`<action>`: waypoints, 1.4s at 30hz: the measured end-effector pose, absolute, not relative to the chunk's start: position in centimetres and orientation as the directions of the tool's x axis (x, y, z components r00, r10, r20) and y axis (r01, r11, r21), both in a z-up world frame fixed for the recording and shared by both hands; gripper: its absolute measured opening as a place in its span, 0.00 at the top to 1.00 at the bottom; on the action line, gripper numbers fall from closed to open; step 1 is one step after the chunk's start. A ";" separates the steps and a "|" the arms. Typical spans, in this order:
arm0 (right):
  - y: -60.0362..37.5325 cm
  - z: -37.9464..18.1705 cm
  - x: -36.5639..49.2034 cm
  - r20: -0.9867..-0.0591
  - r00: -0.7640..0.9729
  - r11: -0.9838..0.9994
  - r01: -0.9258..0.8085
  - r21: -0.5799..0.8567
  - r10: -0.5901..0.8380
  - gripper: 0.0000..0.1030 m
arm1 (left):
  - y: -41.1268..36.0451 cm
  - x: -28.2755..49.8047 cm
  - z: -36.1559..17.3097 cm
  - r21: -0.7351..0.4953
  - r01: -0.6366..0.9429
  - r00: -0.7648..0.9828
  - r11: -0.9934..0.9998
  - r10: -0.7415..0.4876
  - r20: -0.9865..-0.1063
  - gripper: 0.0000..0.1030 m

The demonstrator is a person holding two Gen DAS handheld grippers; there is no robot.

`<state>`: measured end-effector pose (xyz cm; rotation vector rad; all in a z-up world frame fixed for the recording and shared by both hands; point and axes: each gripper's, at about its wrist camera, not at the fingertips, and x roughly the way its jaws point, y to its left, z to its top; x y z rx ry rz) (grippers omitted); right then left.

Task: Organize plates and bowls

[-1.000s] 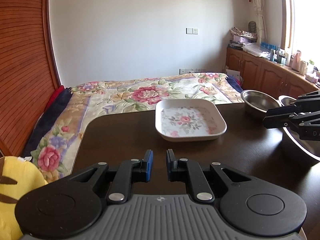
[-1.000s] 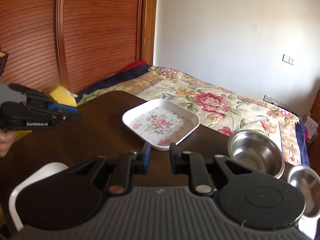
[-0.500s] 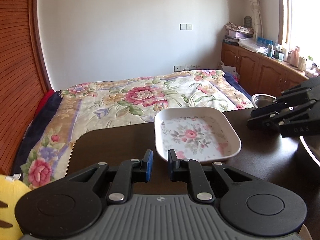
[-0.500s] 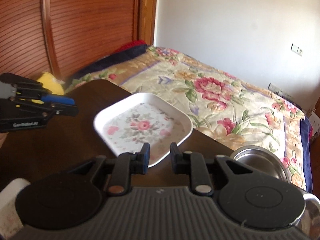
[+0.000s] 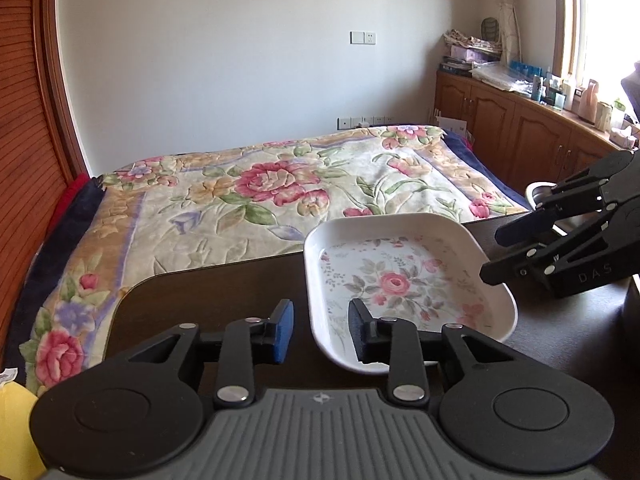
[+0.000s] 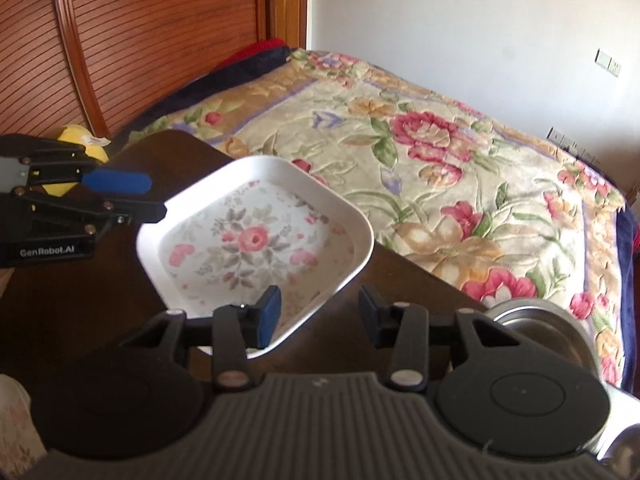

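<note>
Both grippers, left (image 5: 320, 330) and right (image 6: 319, 314), are spread wide astride opposite rims of the floral plate (image 5: 404, 280), seemingly not yet touching it.

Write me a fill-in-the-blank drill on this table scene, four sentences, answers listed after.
1. The white plate carries a printed ____ pattern.
2. Both the left gripper and the right gripper have their jaws ____.
3. The plate rests on a dark ____.
4. The bowl beside the plate is made of ____.

Missing words: floral; open; table; metal
</note>
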<state>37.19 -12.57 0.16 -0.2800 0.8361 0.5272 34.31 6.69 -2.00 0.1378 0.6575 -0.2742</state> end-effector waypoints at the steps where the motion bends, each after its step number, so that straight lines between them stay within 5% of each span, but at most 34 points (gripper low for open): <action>1: -12.5 0.0 37.4 -0.770 0.544 0.838 -0.545 -0.024 0.332 0.57 | 6.7 34.6 -2.2 0.040 0.295 0.754 0.955 -0.207 -0.623 0.68; 12: -12.2 -0.6 38.8 -0.802 0.500 0.829 -0.559 -0.011 0.326 0.71 | 6.9 36.7 -3.6 0.015 0.295 0.730 0.955 -0.215 -0.648 0.71; 28: -12.0 -0.8 39.5 -0.824 0.460 0.815 -0.580 0.004 0.332 0.76 | 7.2 37.5 -4.0 -0.041 0.314 0.706 0.949 -0.262 -0.658 0.84; 42: -12.9 0.0 37.6 -0.797 0.450 0.822 -0.561 0.099 0.403 0.83 | 7.8 34.4 -2.3 -0.077 0.298 0.701 0.951 -0.273 -0.659 0.85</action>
